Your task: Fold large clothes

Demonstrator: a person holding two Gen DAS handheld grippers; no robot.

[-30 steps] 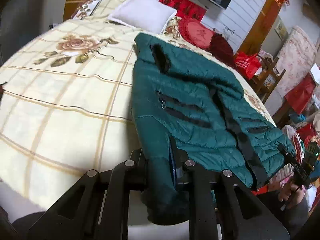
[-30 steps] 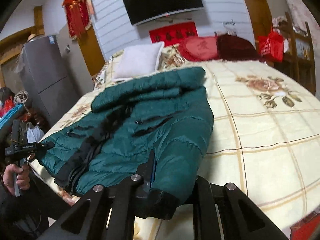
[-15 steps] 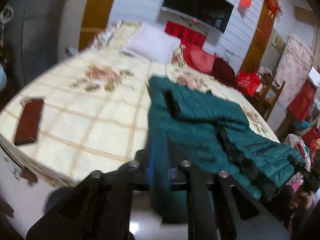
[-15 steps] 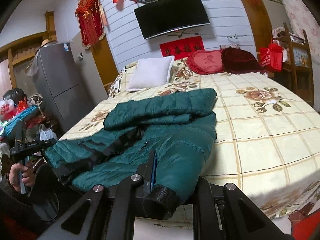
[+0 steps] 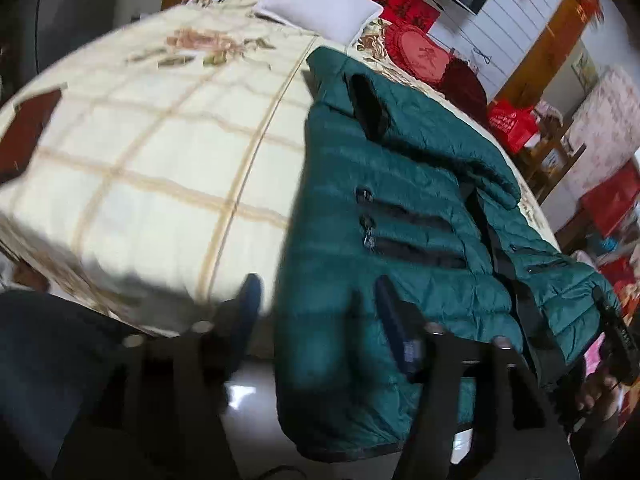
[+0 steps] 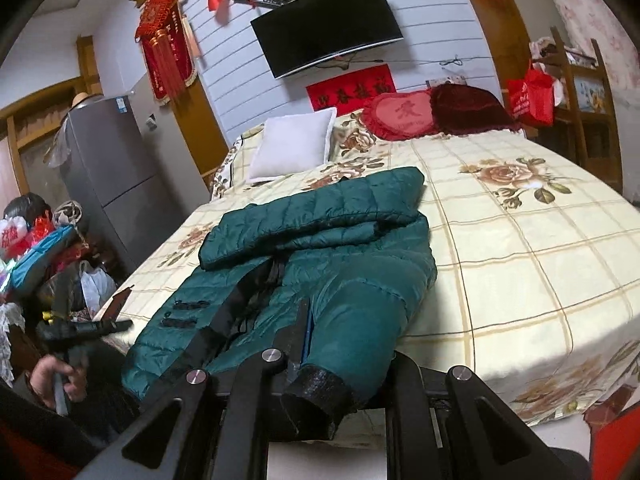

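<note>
A dark green puffer jacket lies on the bed, its lower part hanging over the near edge. It also shows in the right wrist view. My left gripper is open, its blue-padded fingers spread wide, and the jacket's hem hangs free between them. My right gripper is shut on the jacket's sleeve near its black cuff. The left gripper also shows at the left edge of the right wrist view, beyond the jacket's other corner.
The bed has a cream floral checked cover. A white pillow and red cushions lie at its head. A dark red flat object lies on the bed's left part. Clutter and a grey fridge stand left.
My left gripper has opened and let go of the jacket's hem, and its view has swung. My right gripper keeps its hold on the sleeve and has drawn back from the bed.
</note>
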